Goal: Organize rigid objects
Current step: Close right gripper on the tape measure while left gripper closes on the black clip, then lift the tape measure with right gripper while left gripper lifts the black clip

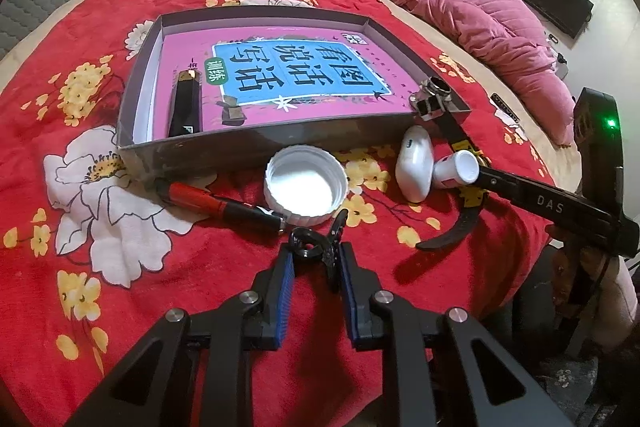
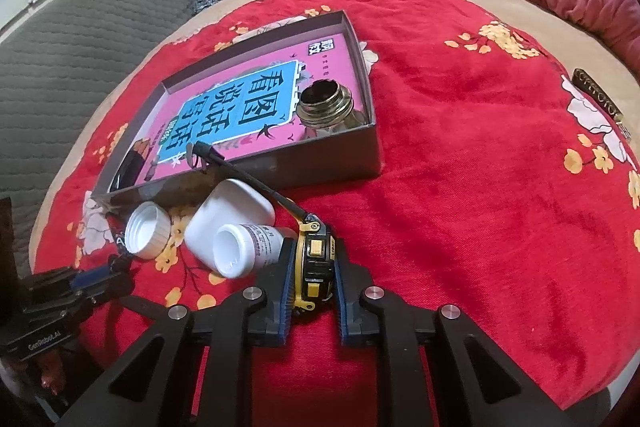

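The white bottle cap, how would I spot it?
Find the shallow box on the red flowered blanket. Just before its near wall lies the white bottle cap, open side up. It is round and ribbed, beside a red-and-black marker.

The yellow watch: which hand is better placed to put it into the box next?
Right. The right tongs are shut on the yellow watch, the box just ahead; the left tongs have a black clip between them.

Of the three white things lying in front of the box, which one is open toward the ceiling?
The round white cap, nearest the red pen, lies with its hollow side up. The small white bottle lies on its side, and the white case is closed.
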A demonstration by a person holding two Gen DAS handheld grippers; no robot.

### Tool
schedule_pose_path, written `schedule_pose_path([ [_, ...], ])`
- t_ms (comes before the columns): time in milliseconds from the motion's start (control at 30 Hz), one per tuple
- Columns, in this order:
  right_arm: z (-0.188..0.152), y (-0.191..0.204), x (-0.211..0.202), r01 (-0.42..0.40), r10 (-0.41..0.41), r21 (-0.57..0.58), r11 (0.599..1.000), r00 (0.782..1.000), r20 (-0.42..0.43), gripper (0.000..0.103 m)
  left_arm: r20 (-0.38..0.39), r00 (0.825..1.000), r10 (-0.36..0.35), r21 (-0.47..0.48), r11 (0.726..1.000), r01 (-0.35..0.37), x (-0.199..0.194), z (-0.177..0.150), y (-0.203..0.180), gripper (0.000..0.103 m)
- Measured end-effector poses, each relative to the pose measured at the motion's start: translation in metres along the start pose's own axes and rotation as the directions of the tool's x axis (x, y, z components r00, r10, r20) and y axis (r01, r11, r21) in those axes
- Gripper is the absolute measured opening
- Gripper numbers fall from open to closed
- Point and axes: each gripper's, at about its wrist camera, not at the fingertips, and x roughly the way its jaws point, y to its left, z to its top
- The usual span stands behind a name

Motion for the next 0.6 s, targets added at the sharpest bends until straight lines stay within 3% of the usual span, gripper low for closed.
schedule_pose_path([
  [600, 0.003, -0.005, -0.012, -0.028, 0.027, 0.029, 0.999, 0.999, 0.038, 0.017, 0.039, 0.999, -0.007, 0.015, 1.000, 0.006, -0.009, 0.001, -0.004, 0.022],
])
